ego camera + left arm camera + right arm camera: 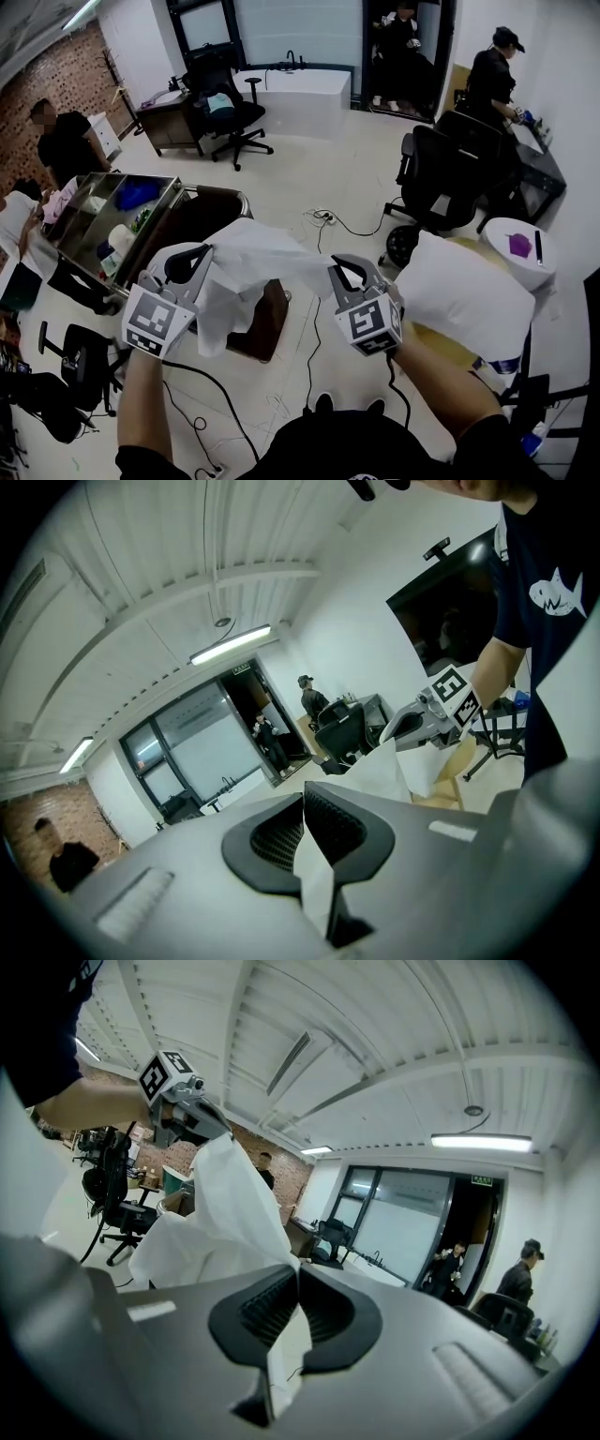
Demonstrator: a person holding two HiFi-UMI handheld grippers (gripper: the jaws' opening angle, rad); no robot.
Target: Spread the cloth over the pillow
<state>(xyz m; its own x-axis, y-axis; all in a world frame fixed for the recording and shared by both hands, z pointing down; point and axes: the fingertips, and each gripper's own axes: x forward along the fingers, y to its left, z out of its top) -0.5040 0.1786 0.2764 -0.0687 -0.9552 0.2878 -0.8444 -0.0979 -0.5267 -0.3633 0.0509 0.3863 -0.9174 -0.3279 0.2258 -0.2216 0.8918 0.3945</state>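
Note:
A thin white cloth [246,264] hangs in the air, stretched between both grippers. My left gripper [200,255] is shut on its left edge, and the cloth [316,883] shows pinched between the jaws in the left gripper view. My right gripper [343,269] is shut on the right edge, with the cloth [286,1340] clamped between its jaws and the rest [211,1222] billowing toward the other gripper. A white pillow [466,289] lies tilted at the right, just beside and beyond the right gripper, on a yellowish support.
A dark brown box-like stand [255,319] sits on the floor under the cloth. A metal cart [112,220] with supplies stands at the left. Black office chairs [441,178] and a round white table [520,248] are at the right. Cables [328,220] run across the floor. Several people stand around.

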